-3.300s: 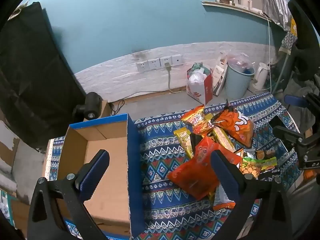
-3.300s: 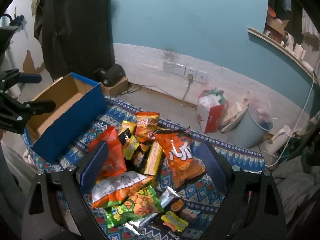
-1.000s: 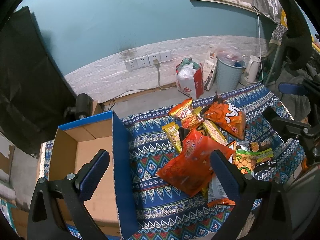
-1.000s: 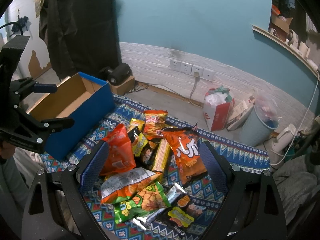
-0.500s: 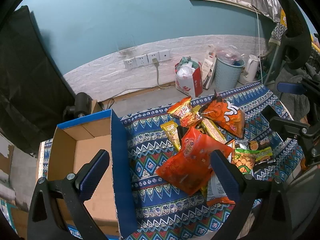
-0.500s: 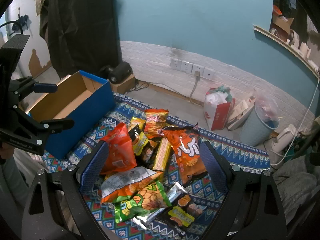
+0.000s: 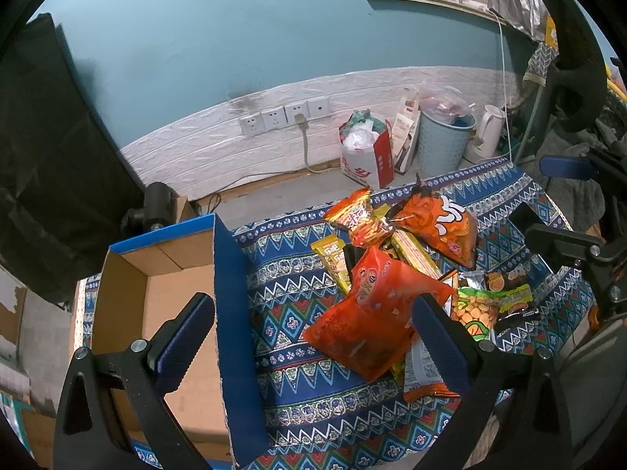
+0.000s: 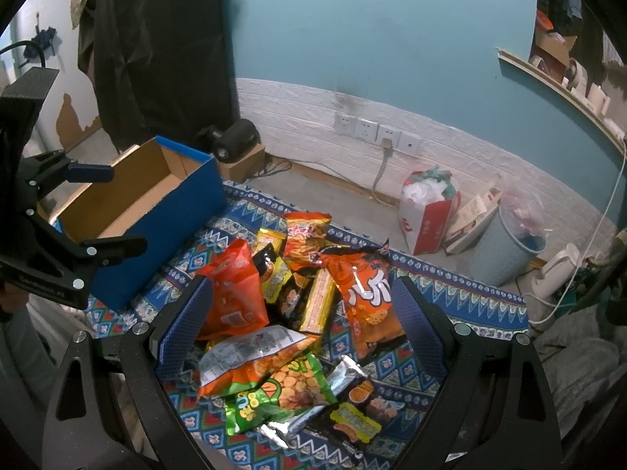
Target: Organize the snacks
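A pile of snack packets lies on a patterned blue cloth [image 7: 298, 391]. A big red-orange bag [image 7: 372, 313] [image 8: 231, 293] is at the pile's left. An orange bag with white letters [image 7: 439, 227] [image 8: 364, 293] lies at its far right. A green peanut bag [image 8: 282, 387] lies at the front. An empty blue cardboard box [image 7: 156, 313] [image 8: 156, 203] stands left of the pile. My left gripper [image 7: 309, 337] is open and empty, above the box wall and the red-orange bag. My right gripper [image 8: 301, 321] is open and empty, above the pile.
Beyond the table are a white brick wall with sockets [image 7: 286, 117], a red-and-white bag [image 7: 364, 156], a pale blue bin [image 7: 443, 145] and a kettle [image 7: 486, 129]. A black speaker [image 8: 231, 141] sits on a small carton behind the box.
Both grippers have shifted slightly; the pile sits a little more to the left in the left wrist view than 3.3 s ago. Nothing was picked up.
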